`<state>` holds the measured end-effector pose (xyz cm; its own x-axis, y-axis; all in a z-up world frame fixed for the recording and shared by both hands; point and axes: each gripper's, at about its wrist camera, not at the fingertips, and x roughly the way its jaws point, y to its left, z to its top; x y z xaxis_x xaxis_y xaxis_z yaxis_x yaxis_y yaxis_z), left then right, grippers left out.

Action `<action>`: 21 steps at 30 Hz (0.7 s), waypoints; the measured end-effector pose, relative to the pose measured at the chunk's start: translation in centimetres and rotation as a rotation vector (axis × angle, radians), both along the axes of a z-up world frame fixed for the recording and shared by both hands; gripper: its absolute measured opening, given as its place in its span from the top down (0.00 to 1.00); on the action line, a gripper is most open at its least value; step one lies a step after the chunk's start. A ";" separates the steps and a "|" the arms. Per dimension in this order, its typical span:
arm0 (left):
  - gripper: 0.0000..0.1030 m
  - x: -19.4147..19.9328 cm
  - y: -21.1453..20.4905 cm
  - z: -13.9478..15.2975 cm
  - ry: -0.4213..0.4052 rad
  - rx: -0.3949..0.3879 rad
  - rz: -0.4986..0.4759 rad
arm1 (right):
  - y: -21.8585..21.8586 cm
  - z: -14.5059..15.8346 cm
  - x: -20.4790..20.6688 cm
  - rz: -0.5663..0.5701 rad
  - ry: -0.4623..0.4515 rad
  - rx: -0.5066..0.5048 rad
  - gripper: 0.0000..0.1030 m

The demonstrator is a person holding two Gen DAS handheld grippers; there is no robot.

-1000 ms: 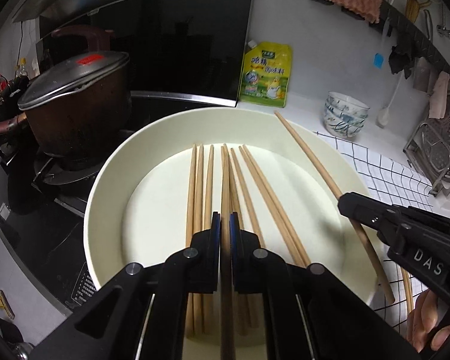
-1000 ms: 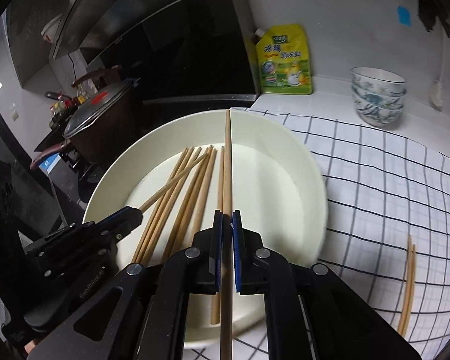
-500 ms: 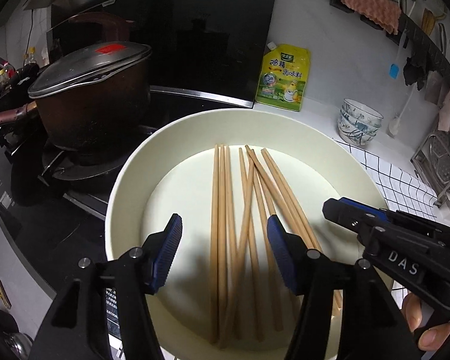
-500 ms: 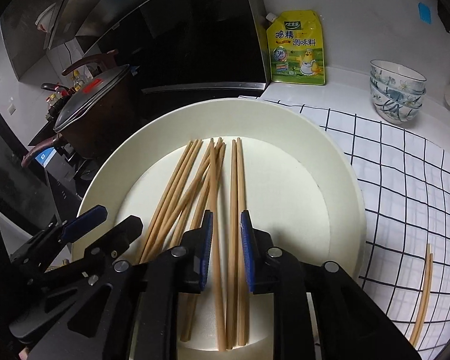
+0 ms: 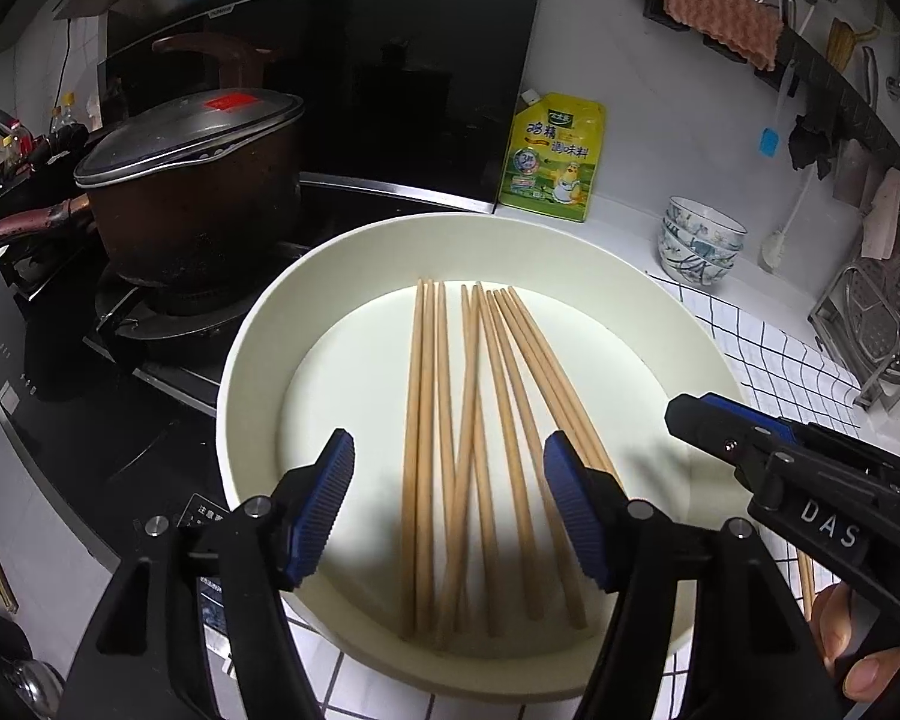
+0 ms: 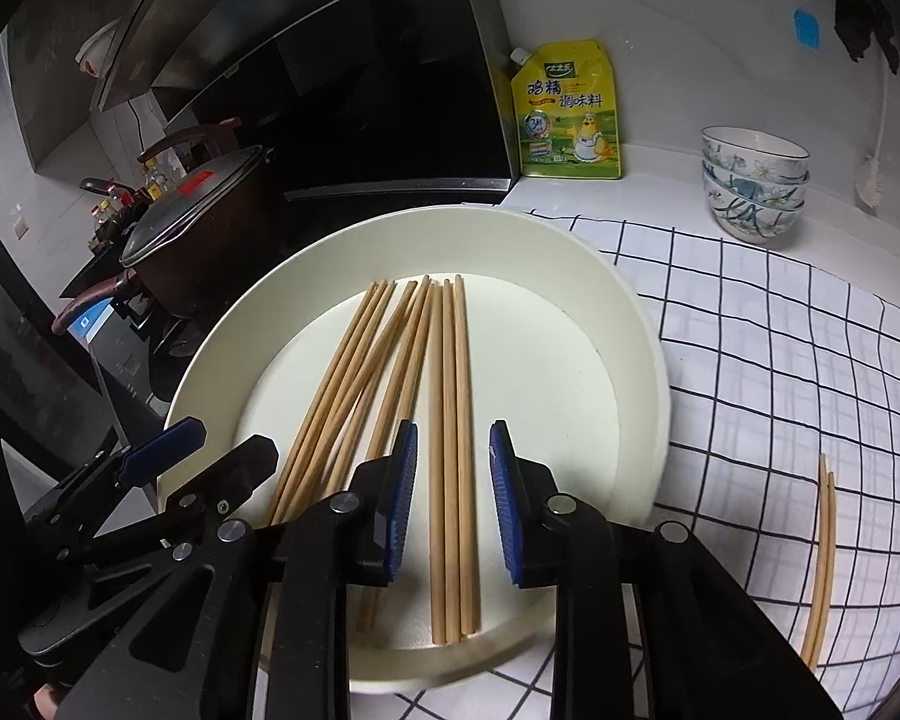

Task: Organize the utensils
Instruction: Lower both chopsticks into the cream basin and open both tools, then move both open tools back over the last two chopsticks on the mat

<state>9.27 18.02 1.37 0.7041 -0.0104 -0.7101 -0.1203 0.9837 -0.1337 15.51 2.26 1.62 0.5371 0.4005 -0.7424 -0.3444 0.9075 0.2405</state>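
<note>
The near ends of the chopsticks [image 5: 480, 450] run under my own fingers, so the count is unsure: I make out roughly nine or ten in the round cream plate [image 5: 258, 360], crossing each other in the middle. Two more chopsticks [image 6: 822, 564] lie off the plate on the checked cloth [image 6: 780, 360] toward the table's right edge, their lower ends cut off by the frame.

My left gripper [image 5: 450, 510] has just been opening: its fingers stand wide apart above the near side of the plate, with several sticks showing between them but none touched. My right gripper [image 6: 453, 504] has been opening too, less far; three sticks lie in the gap between its fingers, and the pads do not press them.

At the table's back edge stand one yellow seasoning pouch [image 6: 570, 114] and one stack of three patterned bowls [image 6: 753, 186]. One lidded dark pot [image 5: 192, 198] sits on the stove, left of the plate. The things hung on the wall rail are too small to tell.
</note>
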 end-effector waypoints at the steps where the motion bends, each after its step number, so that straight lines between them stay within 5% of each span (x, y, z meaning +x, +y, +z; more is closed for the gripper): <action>1: 0.37 -0.2 -0.2 0.1 -0.002 0.000 -0.003 | -0.3 0.1 -0.3 -0.005 -0.005 0.003 0.76; 21: 0.31 -3.6 -6.1 1.0 -0.011 -0.008 -0.083 | -9.0 1.2 -6.1 -0.137 -0.064 0.007 0.70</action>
